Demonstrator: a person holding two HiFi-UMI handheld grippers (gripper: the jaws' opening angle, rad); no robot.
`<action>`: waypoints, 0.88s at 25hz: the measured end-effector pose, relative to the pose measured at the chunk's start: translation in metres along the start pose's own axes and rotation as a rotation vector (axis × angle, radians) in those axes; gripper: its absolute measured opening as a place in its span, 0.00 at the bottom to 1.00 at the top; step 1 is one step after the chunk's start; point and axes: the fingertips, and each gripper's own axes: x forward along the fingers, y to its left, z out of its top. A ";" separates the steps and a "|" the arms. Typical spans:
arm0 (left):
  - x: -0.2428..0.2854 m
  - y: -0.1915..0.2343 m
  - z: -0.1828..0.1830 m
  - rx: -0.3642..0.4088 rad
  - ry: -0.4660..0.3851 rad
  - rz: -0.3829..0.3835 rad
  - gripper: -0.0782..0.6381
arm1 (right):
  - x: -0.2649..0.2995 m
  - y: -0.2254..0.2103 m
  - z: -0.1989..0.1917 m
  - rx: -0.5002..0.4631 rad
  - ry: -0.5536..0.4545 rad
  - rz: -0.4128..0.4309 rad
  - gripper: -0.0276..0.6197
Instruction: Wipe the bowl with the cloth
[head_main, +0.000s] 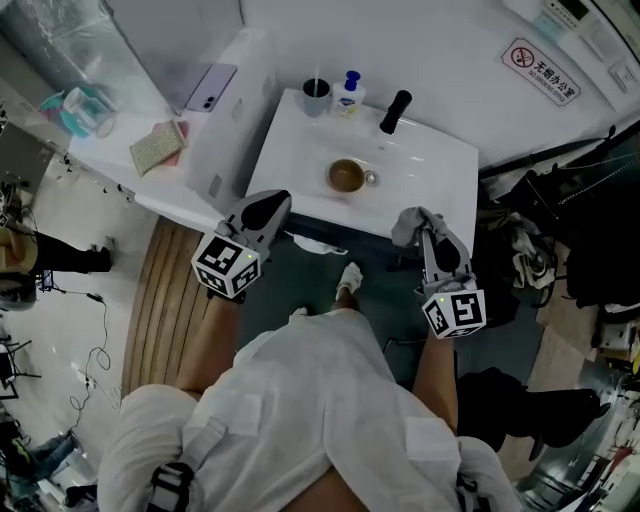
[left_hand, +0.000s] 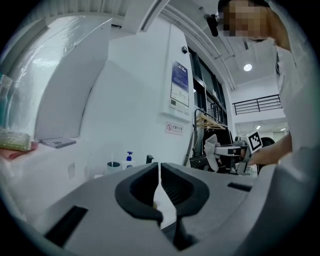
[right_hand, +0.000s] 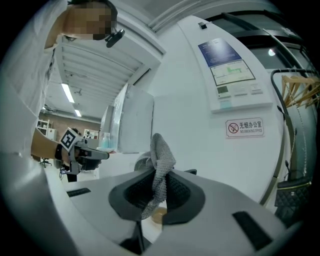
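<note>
Wiping has not begun, by my reading: both grippers hover at the near edge of the white sink (head_main: 290, 150), short of the brown bowl (head_main: 346, 176) in its basin beside the drain. The right gripper (right_hand: 161, 175) pinches the grey cloth (right_hand: 159, 150); the left gripper (left_hand: 159, 172) is closed on nothing. Against the white wall, a tap (head_main: 395, 110), soap bottle (head_main: 349, 95) and cup (head_main: 315, 96) line the back rim.

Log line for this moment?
left tongs: shut, empty | right tongs: shut on cloth | bowl: in sink, untouched
</note>
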 end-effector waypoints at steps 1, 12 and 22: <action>0.008 0.002 -0.002 0.001 0.008 -0.002 0.14 | 0.008 -0.005 -0.002 -0.002 0.003 0.009 0.12; 0.133 0.037 -0.019 -0.006 0.107 0.005 0.14 | 0.121 -0.077 -0.032 0.023 0.053 0.141 0.12; 0.216 0.065 -0.071 -0.024 0.243 0.049 0.14 | 0.187 -0.105 -0.067 -0.010 0.123 0.295 0.12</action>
